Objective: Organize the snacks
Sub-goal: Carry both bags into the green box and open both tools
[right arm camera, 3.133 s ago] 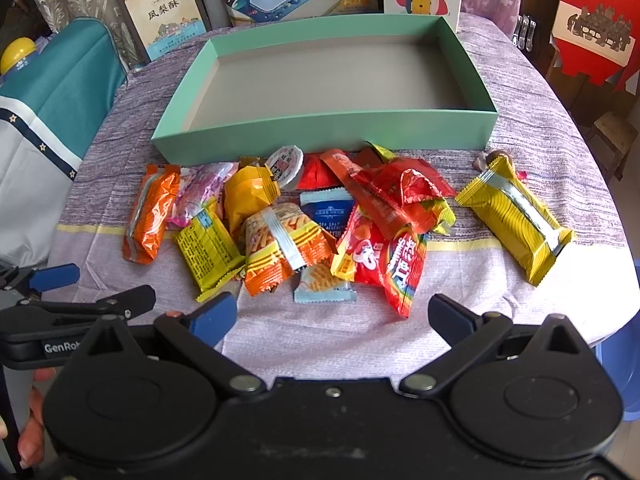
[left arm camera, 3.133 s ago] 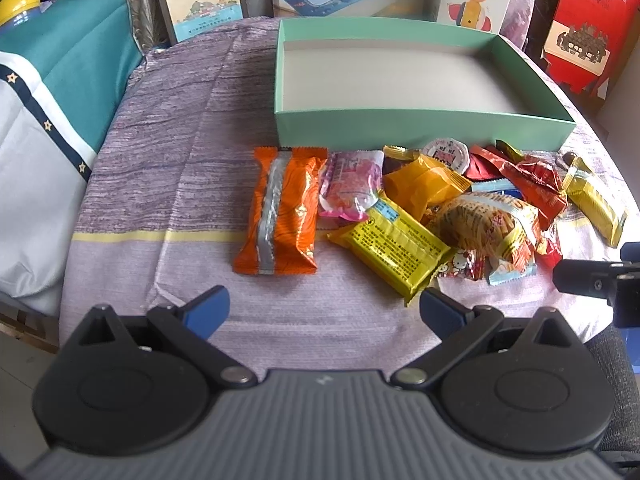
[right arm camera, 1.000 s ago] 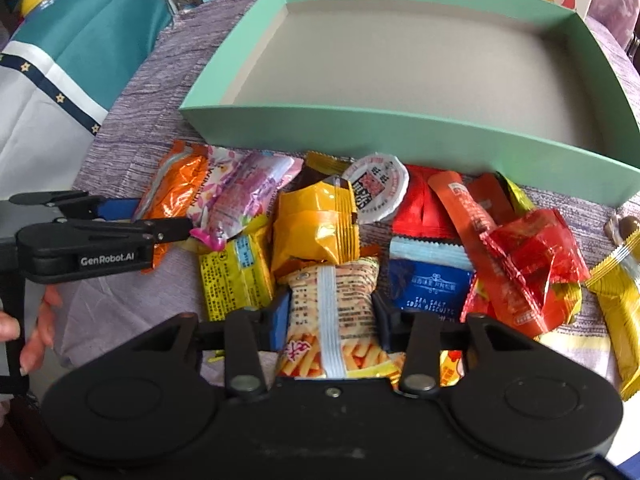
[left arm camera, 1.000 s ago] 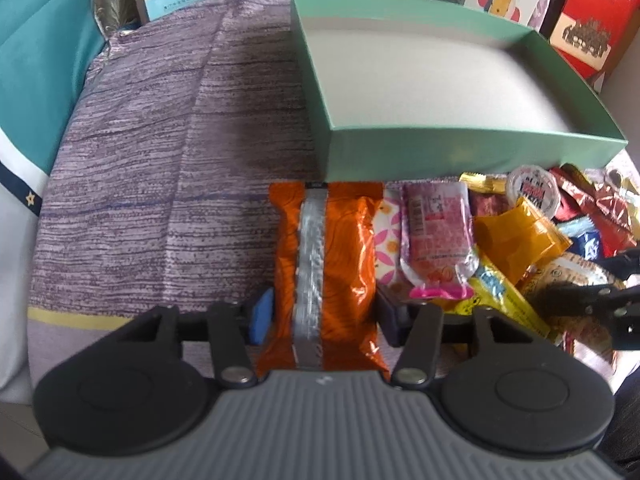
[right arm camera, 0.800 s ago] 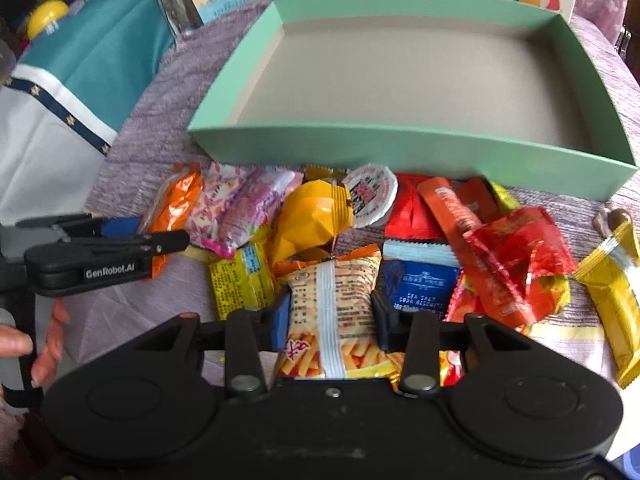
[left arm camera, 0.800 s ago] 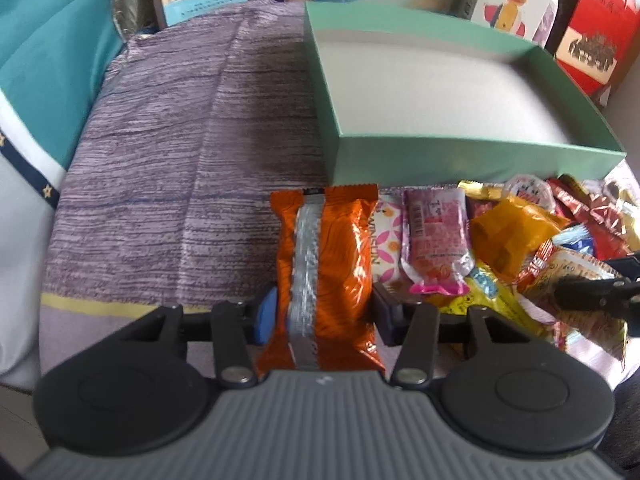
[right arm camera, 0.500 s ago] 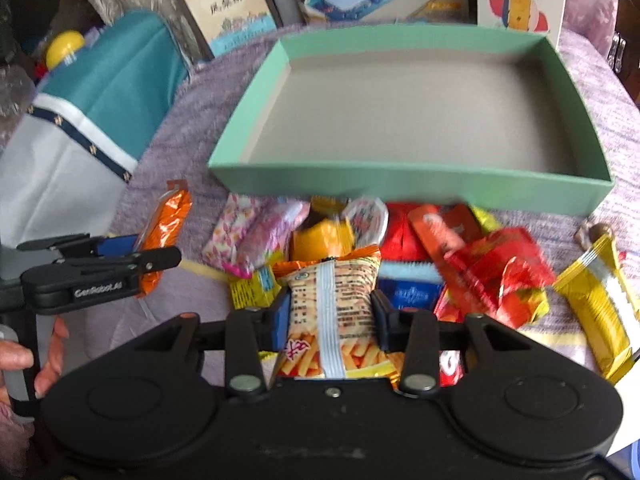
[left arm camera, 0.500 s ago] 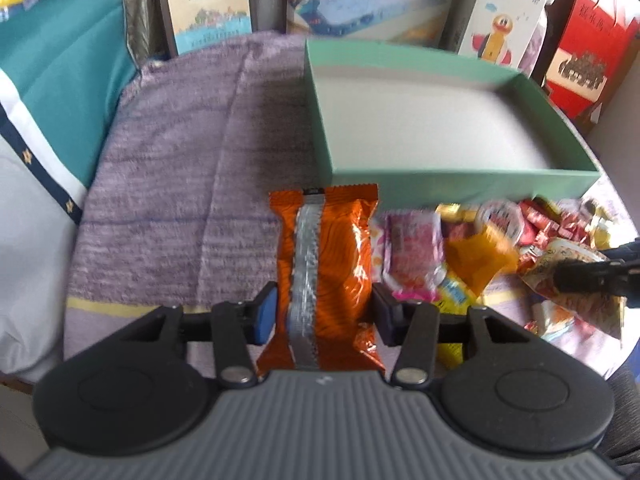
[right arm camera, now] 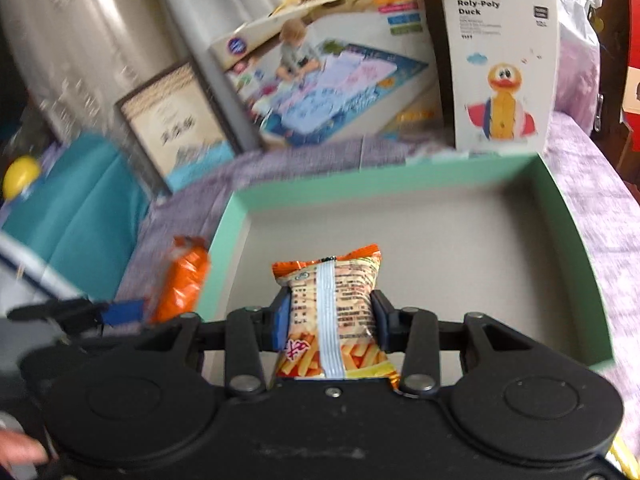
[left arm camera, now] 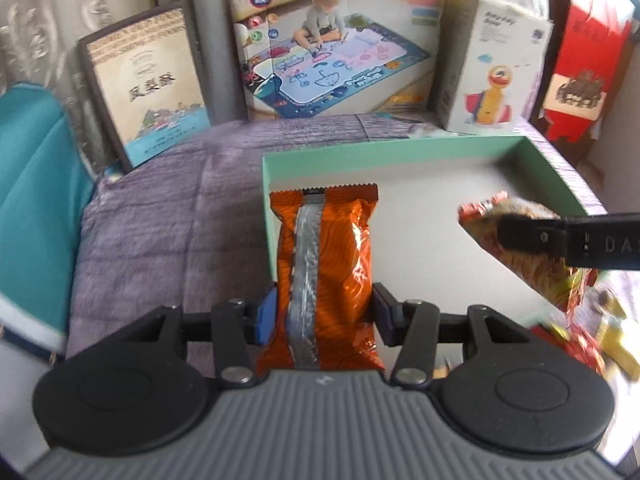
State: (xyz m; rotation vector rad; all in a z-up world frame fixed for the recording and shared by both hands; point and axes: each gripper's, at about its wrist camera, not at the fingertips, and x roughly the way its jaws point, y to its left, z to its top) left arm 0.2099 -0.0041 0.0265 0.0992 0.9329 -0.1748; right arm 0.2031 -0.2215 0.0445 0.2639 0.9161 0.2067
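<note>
Soft, even daylight fills both views; nothing is dim, and shadows are faint. The grey floor of the green box (left arm camera: 432, 200) is lit flat, with a slight shade along its left inner wall. The foil of the orange pack (left arm camera: 324, 264) shows small bright glints along its silver seam. Motion blur smears both pictures: in the left wrist view the snack pile (left arm camera: 580, 340) at lower right is streaked beyond reading; in the right wrist view the curtain (right arm camera: 80, 40) and framed sign (right arm camera: 176, 120) at left are smeared, while the duck box (right arm camera: 500, 60) stays fairly sharp. Fisheye bending curves edges, and the corners go dark.
</note>
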